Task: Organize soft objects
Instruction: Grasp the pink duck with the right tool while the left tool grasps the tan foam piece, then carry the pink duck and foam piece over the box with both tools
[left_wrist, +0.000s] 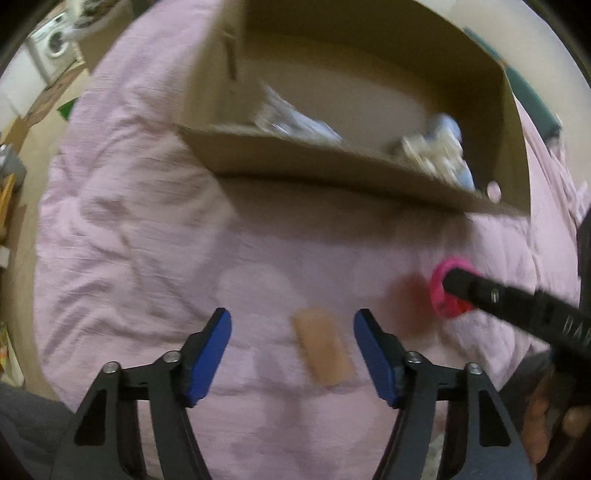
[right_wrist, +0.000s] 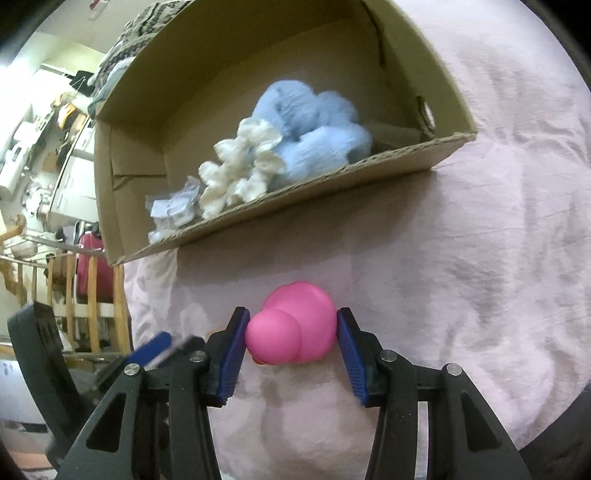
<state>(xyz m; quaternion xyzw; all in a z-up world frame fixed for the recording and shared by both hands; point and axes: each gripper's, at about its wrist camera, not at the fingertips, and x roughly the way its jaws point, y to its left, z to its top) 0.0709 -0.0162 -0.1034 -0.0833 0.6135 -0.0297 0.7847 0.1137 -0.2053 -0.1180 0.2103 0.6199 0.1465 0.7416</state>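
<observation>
- Right claw clamps the pink rubber duck on the bed, near the cardboard box
- Duck looks light, squashy; grip its flanks
- Left claw stands apart over a tan block

Premises: a lived-in home, bedroom area. Evidence: a bed under a wrinkled pink cover, a front-loading washing machine against the far wall, a wooden railing with a red suitcase behind it, and cluttered household shelving beyond.
</observation>
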